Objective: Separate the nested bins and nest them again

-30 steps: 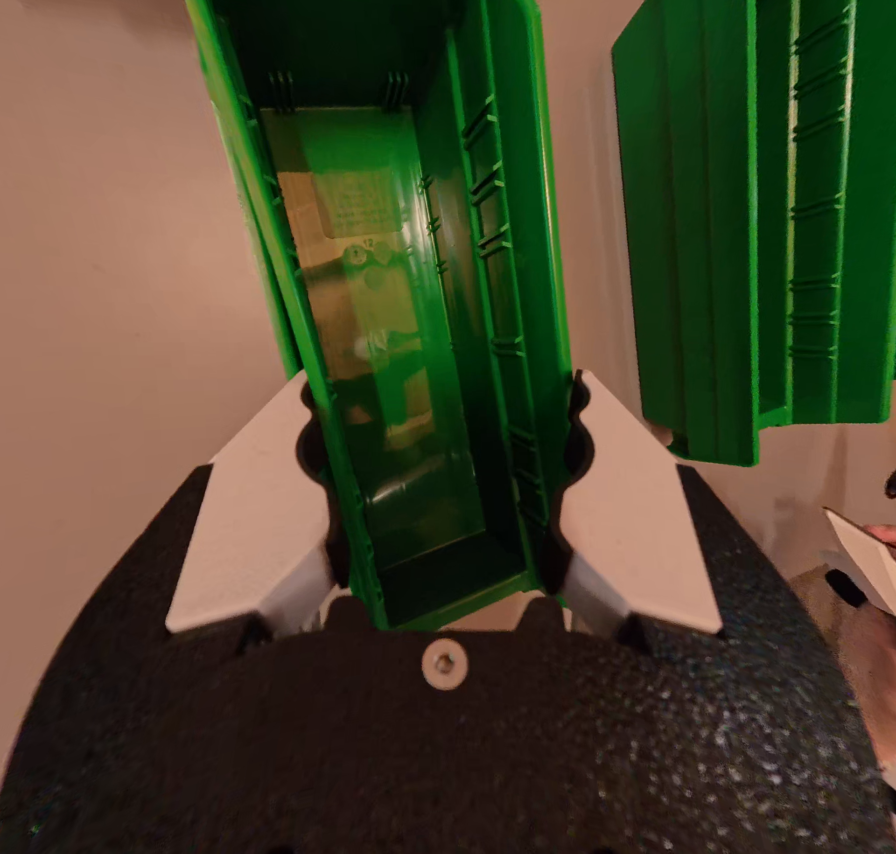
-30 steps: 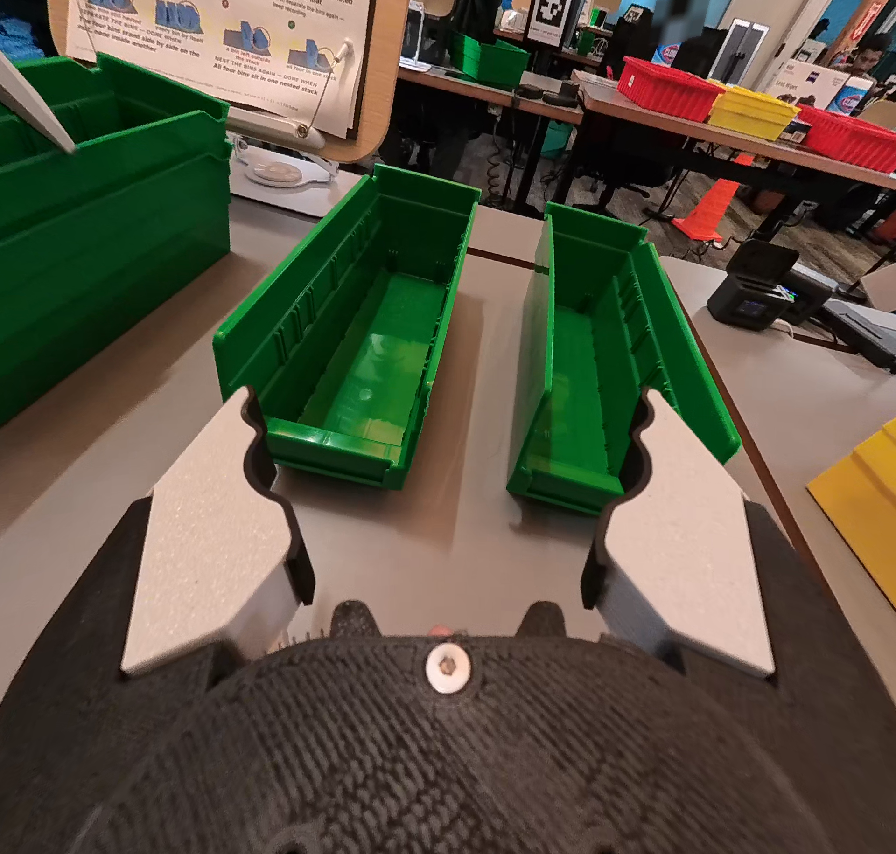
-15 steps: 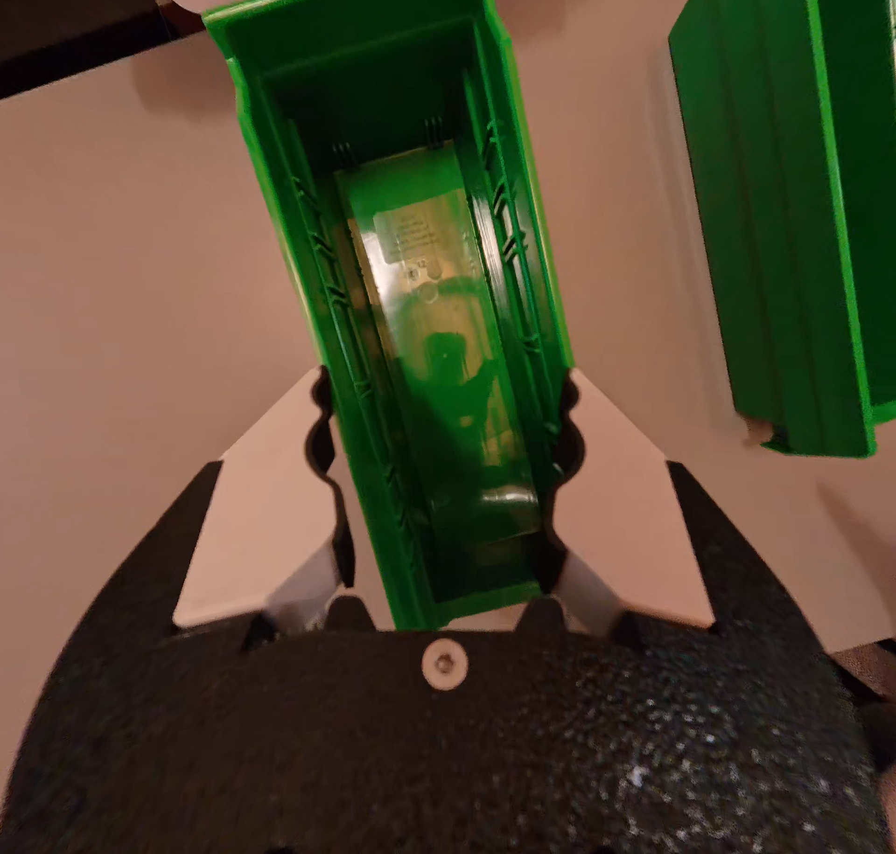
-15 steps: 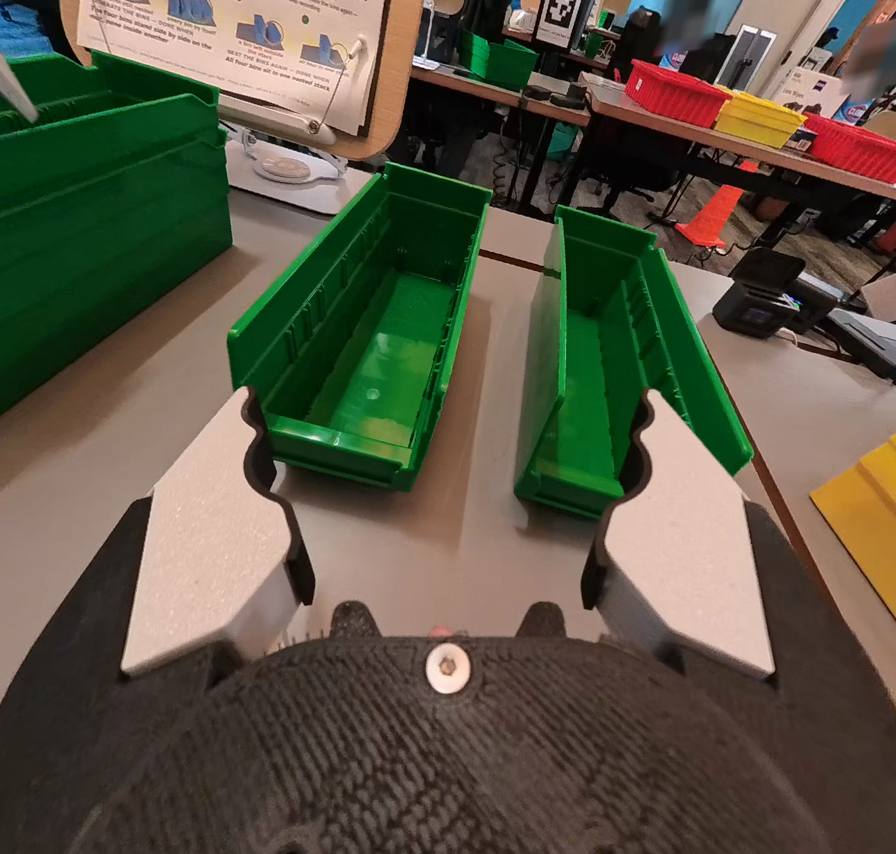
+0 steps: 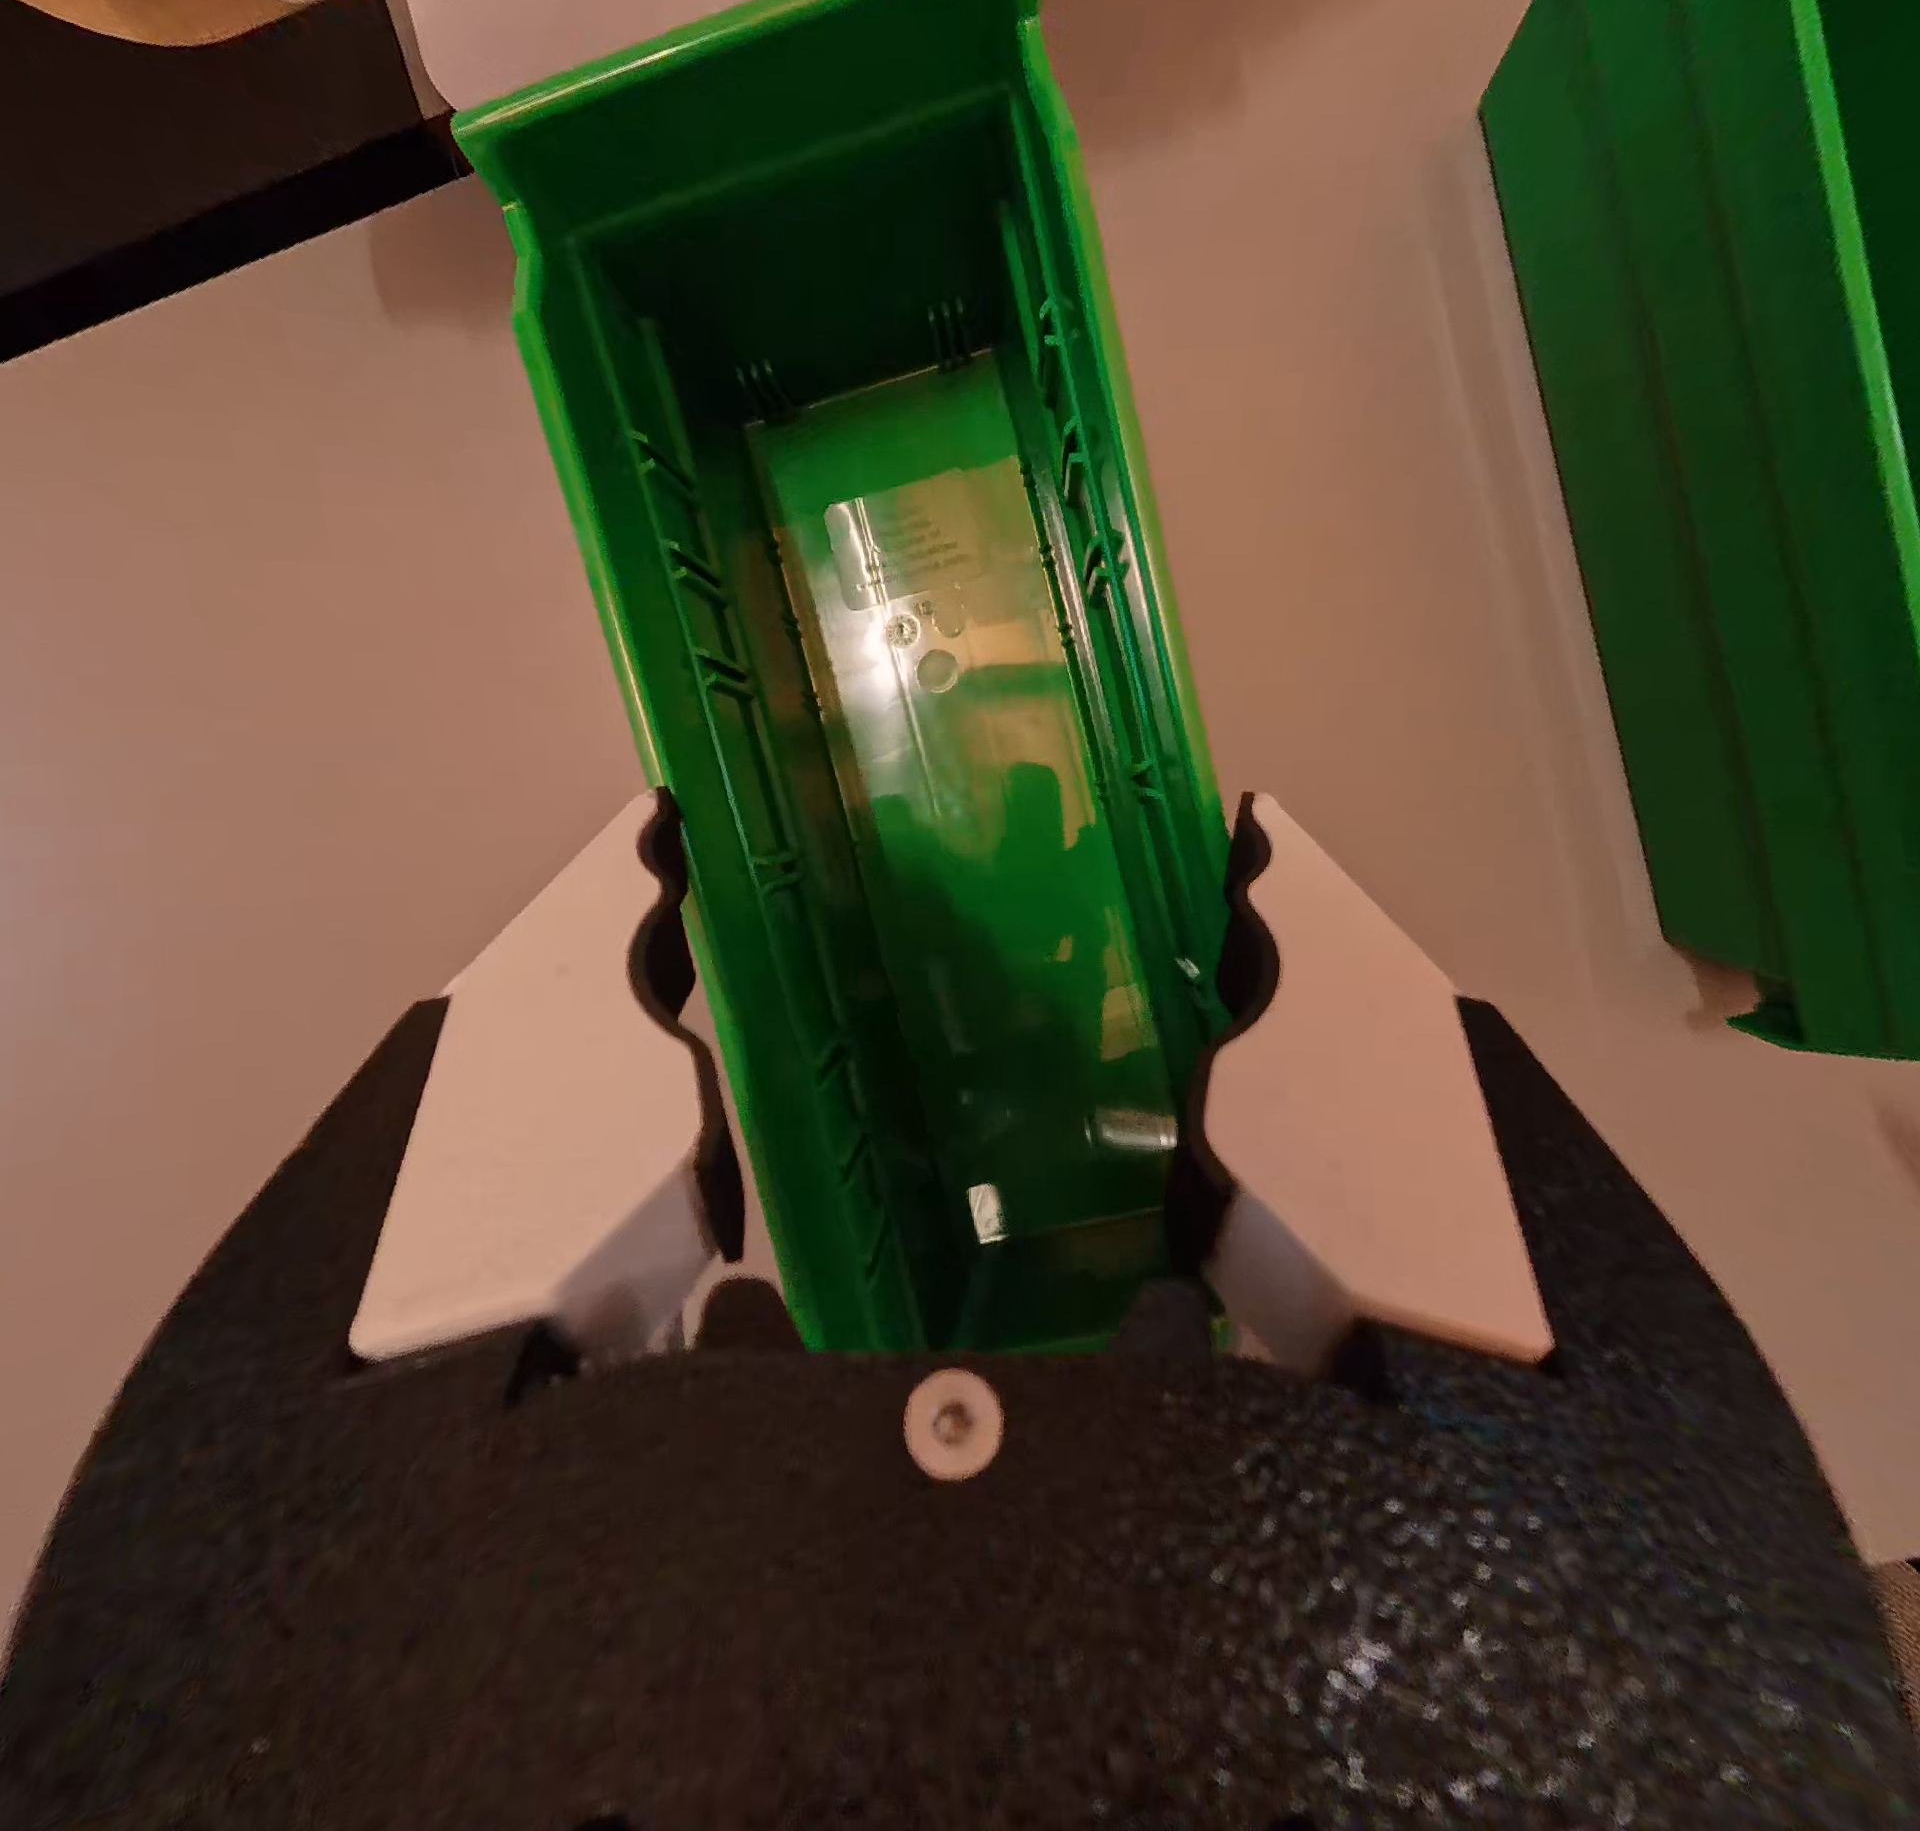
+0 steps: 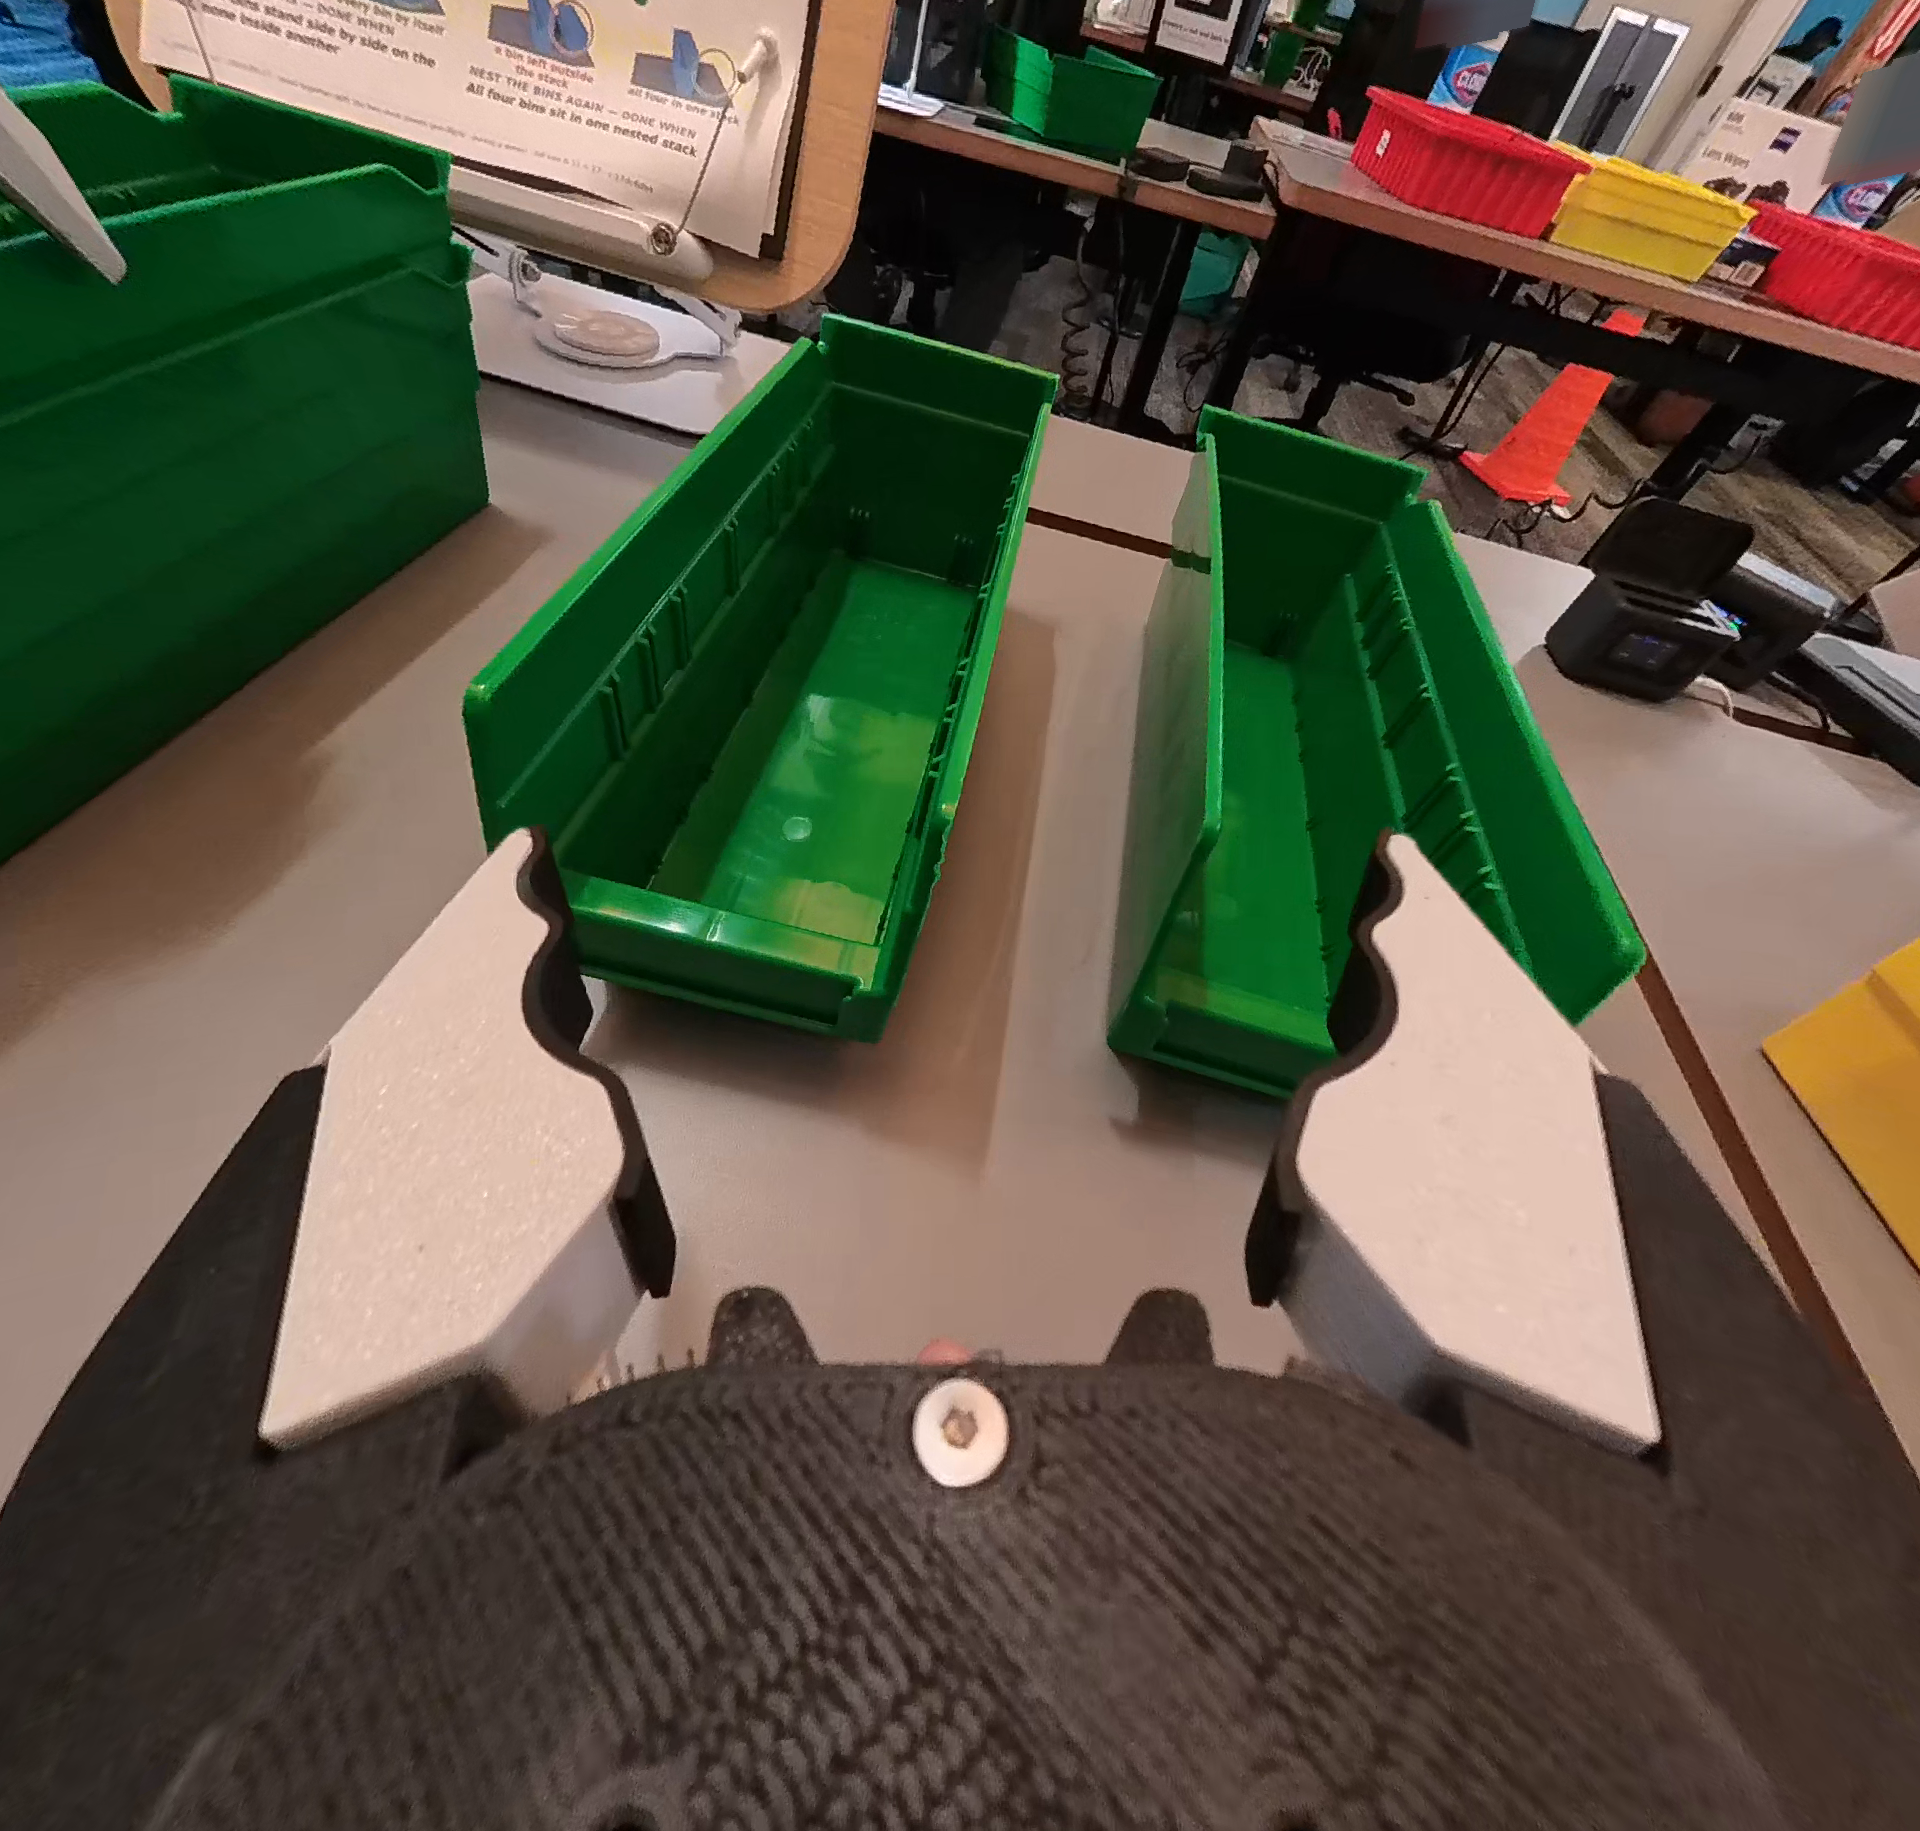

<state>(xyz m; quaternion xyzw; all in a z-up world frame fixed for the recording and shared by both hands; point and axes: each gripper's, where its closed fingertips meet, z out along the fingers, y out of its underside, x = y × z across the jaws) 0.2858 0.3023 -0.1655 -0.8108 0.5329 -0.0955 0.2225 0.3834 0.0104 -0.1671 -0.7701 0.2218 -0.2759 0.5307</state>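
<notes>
green bin, clamped across its walls by the left gripper, is swinging clear of the neighbouring bin; right gripper is waiting wide, so separating is nearly finishing.

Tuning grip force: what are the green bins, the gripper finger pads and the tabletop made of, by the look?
Green bin: likely rigid moulded plastic, glossy; its floor mirrors the lights and the walls carry moulded ribs.
Finger pads of the left gripper: black, wavy-edged, matte, probably rubber or soft plastic on pale, finely grained fingers.
Table: smooth, matte grey-beige, laminate at a guess.
</notes>
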